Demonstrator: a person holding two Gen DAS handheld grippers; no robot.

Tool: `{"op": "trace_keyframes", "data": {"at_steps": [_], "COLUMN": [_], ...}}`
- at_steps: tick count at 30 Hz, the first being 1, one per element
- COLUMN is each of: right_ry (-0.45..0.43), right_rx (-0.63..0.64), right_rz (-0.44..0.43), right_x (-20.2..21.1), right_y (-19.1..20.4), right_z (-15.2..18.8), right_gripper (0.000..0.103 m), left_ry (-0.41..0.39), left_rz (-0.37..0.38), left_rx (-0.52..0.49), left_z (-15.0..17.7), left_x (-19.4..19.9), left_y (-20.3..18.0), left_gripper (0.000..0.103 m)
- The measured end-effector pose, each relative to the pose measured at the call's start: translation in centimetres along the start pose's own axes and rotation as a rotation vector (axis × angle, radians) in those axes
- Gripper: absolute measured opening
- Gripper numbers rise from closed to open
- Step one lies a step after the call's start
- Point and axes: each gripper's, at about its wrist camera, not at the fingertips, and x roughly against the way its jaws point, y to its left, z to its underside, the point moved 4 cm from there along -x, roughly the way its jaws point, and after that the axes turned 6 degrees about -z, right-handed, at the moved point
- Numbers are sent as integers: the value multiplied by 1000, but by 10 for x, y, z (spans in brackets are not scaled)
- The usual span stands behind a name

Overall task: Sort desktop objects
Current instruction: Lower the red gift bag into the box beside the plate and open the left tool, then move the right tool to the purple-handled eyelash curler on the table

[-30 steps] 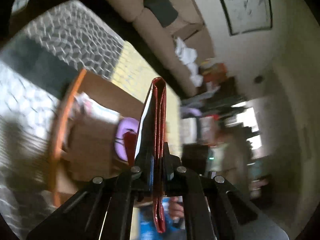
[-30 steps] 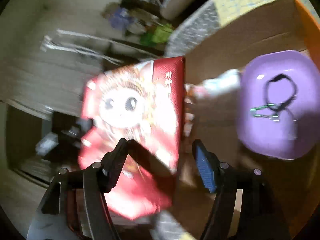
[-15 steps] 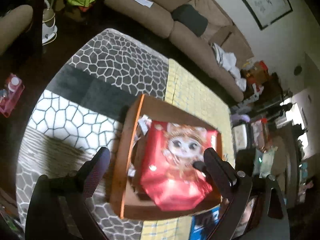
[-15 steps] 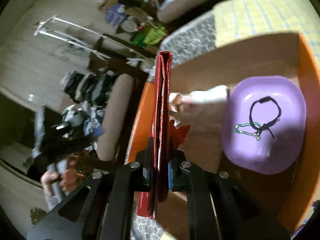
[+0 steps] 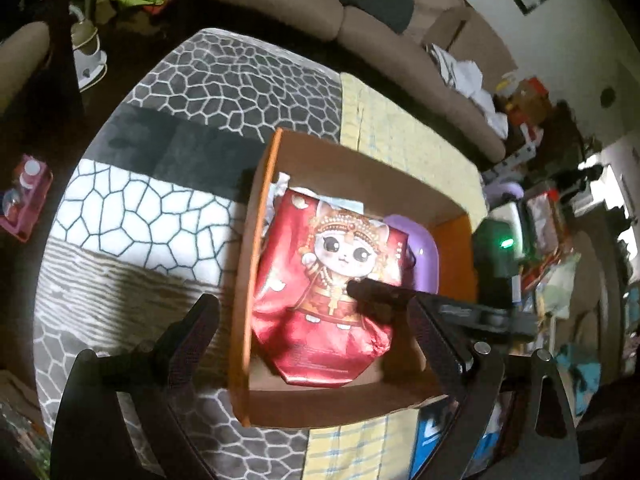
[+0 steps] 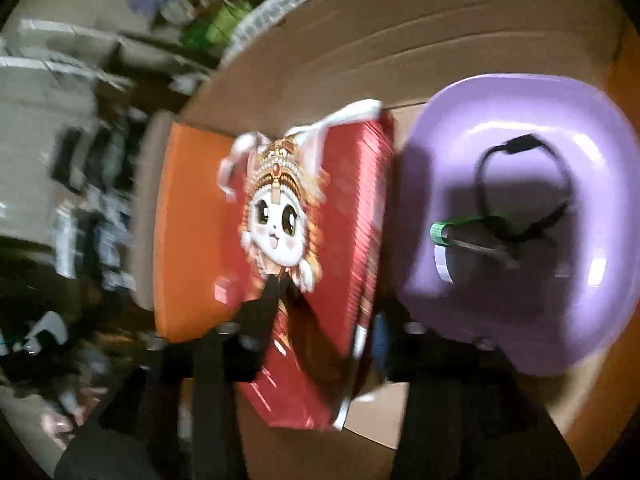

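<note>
A red bag with a cartoon cat [image 5: 332,292] lies in an orange-edged cardboard box [image 5: 244,280], seen from above in the left wrist view. My left gripper [image 5: 316,340] is open and empty above the box. My right gripper [image 6: 320,324] reaches in from the right; its finger [image 5: 376,292] rests on the bag. In the blurred right wrist view the fingers stand on either side of the red bag [image 6: 304,240], and I cannot tell whether they press on it.
A purple bowl [image 6: 520,152] with a black cord and a green clip [image 6: 444,232] sits in the box beside the bag. White paper scraps [image 5: 280,188] lie at the box's far end. The box stands on a yellow checked cloth [image 5: 400,140] over a patterned rug [image 5: 160,208].
The bag went from my left gripper to my right one, which has turned it flat and lowered it into the box. My left gripper opened and drew back above the box.
</note>
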Motion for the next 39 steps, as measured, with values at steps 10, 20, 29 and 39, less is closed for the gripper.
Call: {"op": "trace_keyframes", "data": {"at_steps": [10,20,29,39], "right_ry": [-80,-71,-87,-154], "right_rx": [50,90,221,345], "right_rz": [45,77,161,92], "right_x": [46,7,61,179], "right_y": [13,20,16,26], "right_z": [-15,-39,-11,60], "right_gripper": [66,64,66,103], "left_ry": [8,37,-7,-31], "left_rz": [-39,-51,-153,-217], "left_rx": [-52,-20,-192,-244], "left_z": [8,23,39,62], "left_x": [-4,-18,-19,-19], "left_y": [-15,2,-53,-113], "left_gripper": [96,96,99,103]}}
